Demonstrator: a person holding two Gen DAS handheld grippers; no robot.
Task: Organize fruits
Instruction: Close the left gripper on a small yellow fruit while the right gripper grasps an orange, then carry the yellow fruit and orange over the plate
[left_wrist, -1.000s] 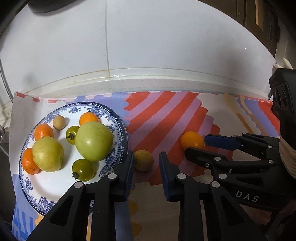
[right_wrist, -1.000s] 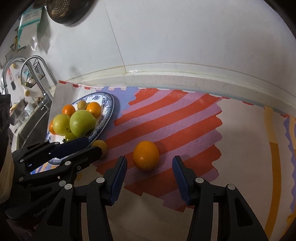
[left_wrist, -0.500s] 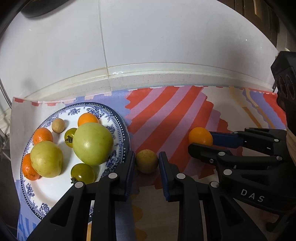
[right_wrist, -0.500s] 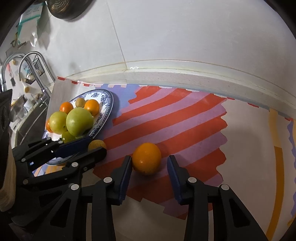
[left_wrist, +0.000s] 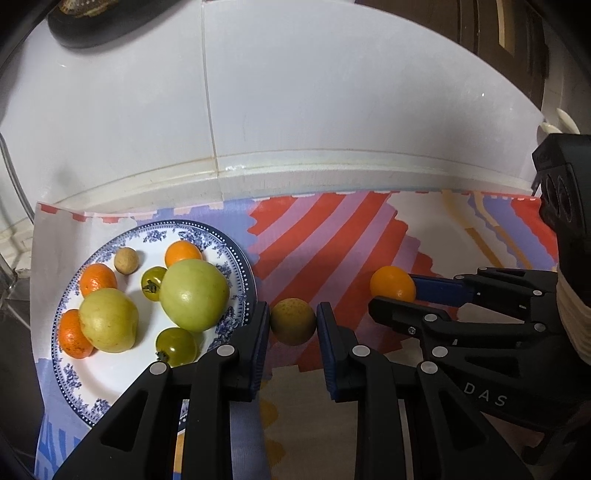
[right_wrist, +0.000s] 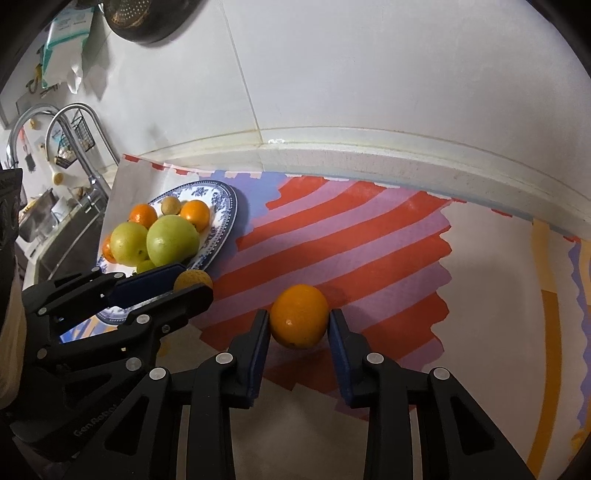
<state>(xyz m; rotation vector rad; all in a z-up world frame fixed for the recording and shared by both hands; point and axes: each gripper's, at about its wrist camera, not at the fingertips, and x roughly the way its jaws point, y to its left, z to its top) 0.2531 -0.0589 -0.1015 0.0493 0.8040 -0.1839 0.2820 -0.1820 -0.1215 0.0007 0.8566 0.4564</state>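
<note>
My left gripper (left_wrist: 292, 325) is shut on a small yellow-brown fruit (left_wrist: 293, 321) that rests on the striped cloth just right of the blue-and-white plate (left_wrist: 236, 254). The plate holds green tomatoes, small oranges and a tan longan. My right gripper (right_wrist: 297, 328) is shut on an orange (right_wrist: 299, 316) on the red and lilac stripes. The orange also shows in the left wrist view (left_wrist: 393, 283), between the right gripper's fingers. The left gripper and its fruit show in the right wrist view (right_wrist: 192, 280).
A white tiled wall with a raised ledge (left_wrist: 295, 173) runs behind the cloth. A sink and tap (right_wrist: 74, 122) lie to the far left. A dark pan (right_wrist: 147, 18) hangs on the wall.
Both grippers have moved forward around their fruits and closed. The left jaws now touch the yellow-brown fruit; the right jaws now touch the orange.
</note>
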